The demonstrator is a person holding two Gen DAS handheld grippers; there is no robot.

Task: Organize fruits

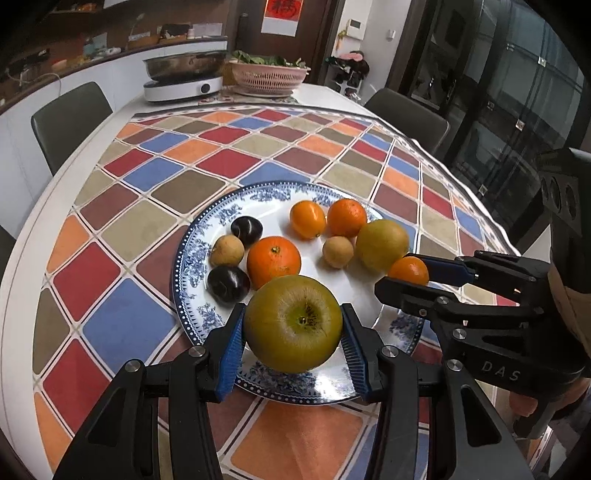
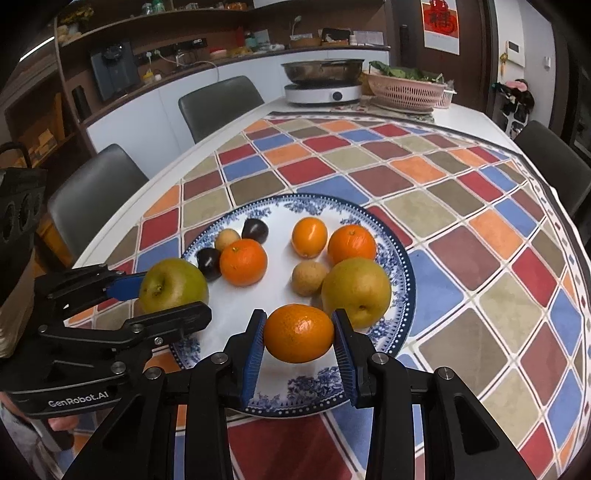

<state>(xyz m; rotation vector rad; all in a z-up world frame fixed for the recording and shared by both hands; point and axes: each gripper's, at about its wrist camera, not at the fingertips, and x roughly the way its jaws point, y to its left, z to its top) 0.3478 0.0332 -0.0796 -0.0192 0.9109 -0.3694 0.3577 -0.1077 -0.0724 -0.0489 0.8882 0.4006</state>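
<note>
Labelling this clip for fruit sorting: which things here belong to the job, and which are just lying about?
Job: green apple in left gripper; small orange in right gripper; plate.
Lying about: induction cooker; pink basket; chairs.

Black tongs (image 1: 293,345), blue ribbed pads (image 2: 254,356), silver screws

We read "DAS" in pale letters on the black body of the right gripper (image 1: 408,275). On the left gripper (image 2: 173,295) we read "GenRobot.AI". The red wall hanging (image 2: 441,22) bears a character we cannot make out.
</note>
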